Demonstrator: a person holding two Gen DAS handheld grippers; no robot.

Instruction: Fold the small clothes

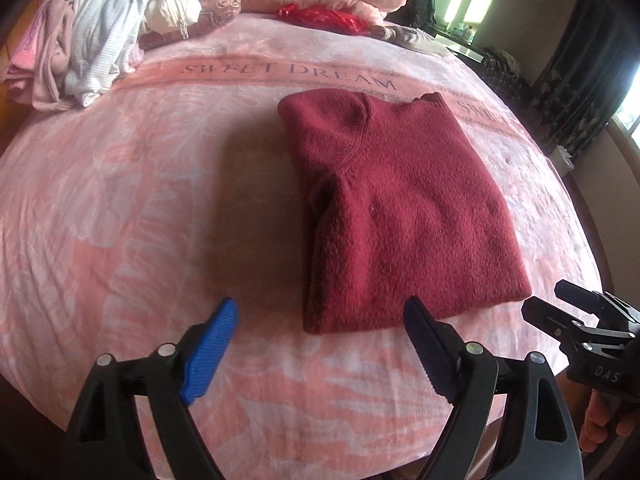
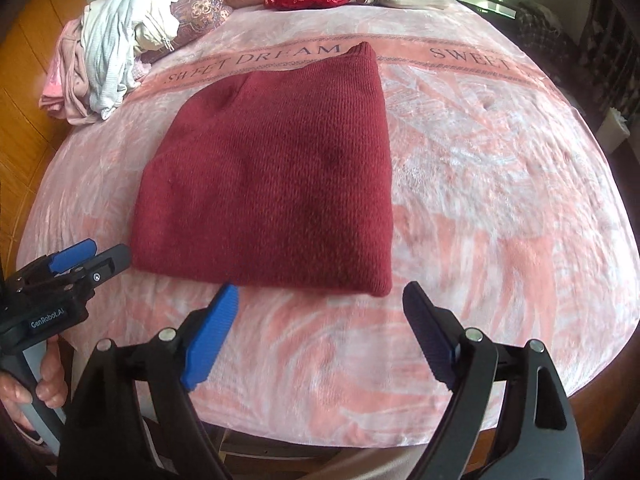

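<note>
Left gripper (image 1: 320, 320): jaws spread wide, nothing between the blue pads. It hangs just off the near hem of the sweater, not touching it.

Right gripper (image 2: 320, 312): likewise released and empty, just short of the same hem, toward its right corner. A hand (image 2: 24, 384) shows on the left tool's handle.

Maroon knit sweater (image 2: 272, 184): one, lying folded into a compact rectangle mid-bed on the pink "SWEET DREAM" blanket (image 2: 500, 200), collar end away from the tongs.

Handling, judged: thick, soft, limp knit; light, grippy, not fragile. Layers may slide apart if pinched by the top ply only. Best hold is the near doubled edge at both corners, all layers together.

Count: two grippers, one sweater, one heap of unfolded clothes (image 1: 92, 40) at the far left.
</note>
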